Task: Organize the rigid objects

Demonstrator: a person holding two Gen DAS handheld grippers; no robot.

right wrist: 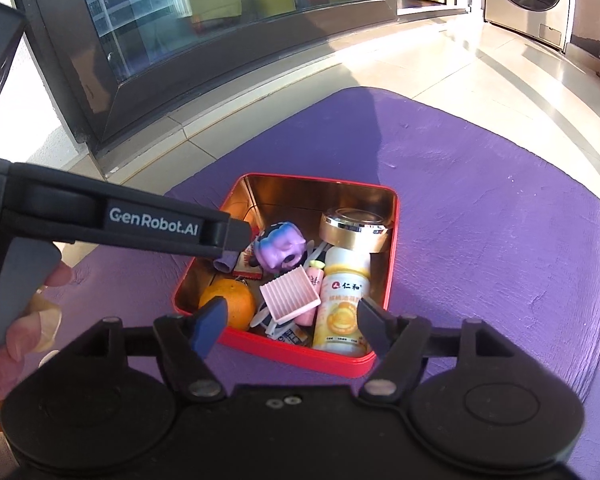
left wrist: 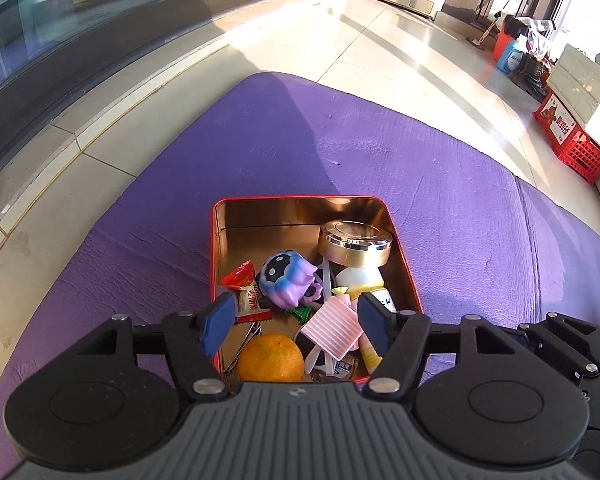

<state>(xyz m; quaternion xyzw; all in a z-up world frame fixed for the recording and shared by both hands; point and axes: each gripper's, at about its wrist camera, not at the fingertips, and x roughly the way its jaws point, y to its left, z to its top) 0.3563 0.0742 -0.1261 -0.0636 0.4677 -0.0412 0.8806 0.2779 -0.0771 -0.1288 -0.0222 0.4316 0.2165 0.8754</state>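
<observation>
Your left claw (left wrist: pixel 296 326) and right claw (right wrist: pixel 292 324) both hang with jaws wide and empty above the red tin (right wrist: pixel 394 240) on the purple mat (right wrist: pixel 480 220). Inside lie an orange (right wrist: pixel 230 304), pink ridged tray (right wrist: pixel 290 292), yellow-labelled bottle (right wrist: pixel 344 304), gold-lidded jar (right wrist: pixel 354 230) and purple figurine (right wrist: pixel 280 248). Packing looks all but finished; your next move is probably clearing away or finding the tin's lid.
</observation>
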